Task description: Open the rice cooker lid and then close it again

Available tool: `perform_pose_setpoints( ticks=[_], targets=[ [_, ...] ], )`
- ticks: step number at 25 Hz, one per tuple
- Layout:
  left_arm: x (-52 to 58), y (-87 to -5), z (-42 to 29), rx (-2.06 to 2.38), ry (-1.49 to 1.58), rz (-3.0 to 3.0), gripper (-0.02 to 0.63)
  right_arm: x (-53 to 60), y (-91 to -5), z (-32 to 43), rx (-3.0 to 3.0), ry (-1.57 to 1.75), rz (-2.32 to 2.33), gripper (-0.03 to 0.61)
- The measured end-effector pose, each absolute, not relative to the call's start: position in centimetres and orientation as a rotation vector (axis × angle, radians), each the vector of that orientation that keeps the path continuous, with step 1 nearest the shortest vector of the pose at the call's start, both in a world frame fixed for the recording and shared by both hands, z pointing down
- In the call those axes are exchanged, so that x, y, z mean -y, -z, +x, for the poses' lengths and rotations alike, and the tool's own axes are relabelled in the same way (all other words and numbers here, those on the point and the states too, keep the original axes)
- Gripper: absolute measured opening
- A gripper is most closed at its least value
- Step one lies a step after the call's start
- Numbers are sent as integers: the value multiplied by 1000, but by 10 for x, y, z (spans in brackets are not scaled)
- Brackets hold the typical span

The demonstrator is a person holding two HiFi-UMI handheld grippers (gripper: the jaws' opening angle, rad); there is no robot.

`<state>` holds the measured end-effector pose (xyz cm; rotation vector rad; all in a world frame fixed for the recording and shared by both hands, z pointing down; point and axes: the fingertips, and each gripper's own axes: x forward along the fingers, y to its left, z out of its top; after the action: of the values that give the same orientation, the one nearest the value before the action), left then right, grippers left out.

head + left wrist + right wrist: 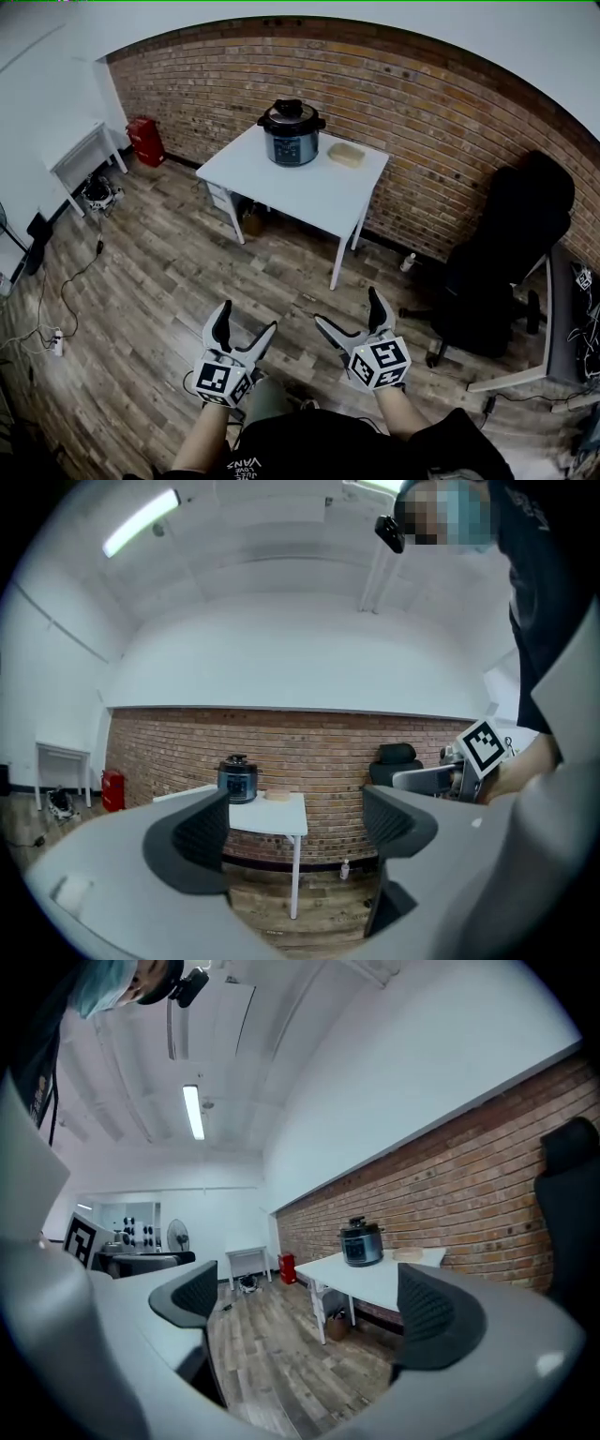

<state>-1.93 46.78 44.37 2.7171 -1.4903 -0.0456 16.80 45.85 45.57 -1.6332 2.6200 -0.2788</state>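
Note:
A dark rice cooker [292, 132] with its black lid down stands on a white table [281, 183] against the brick wall, far ahead of me. It appears small in the left gripper view as the rice cooker [237, 779] and in the right gripper view as the rice cooker [361, 1241]. My left gripper [246, 331] is held low, near my body, open and empty. Beside it my right gripper [350, 314] is also open with nothing between its jaws. Both are far from the cooker.
A tan flat object [346, 155] lies on the table right of the cooker. A black office chair [506, 253] stands at right, a red canister [145, 141] and a small white table [80, 157] at left. Cables [66, 291] trail over the wooden floor.

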Motion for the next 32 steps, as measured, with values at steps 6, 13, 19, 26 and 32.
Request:
perform_pose_setpoints(
  ticks=[6,13,19,26,32],
  targets=[
    [-451,-450,-35,1520,30,2652,466,-442,-464,172,-2613,313,-1655,589],
    [-398,-458,-49,1535,58,2622,465,-396,-466,165,-2601,305,-1683,589],
    [-324,-455,-70,1516,86,2633,465,-328,-456,145,-2592,250,-1726,589],
    [-233,-443,-107,1458,119,2664,465,-242,-438,121,-2521,206,-1800,589],
    [-170,-433,-130,1397,95,2718,465,-186,-426,100,-2443,176,-1844,589]
  ],
)
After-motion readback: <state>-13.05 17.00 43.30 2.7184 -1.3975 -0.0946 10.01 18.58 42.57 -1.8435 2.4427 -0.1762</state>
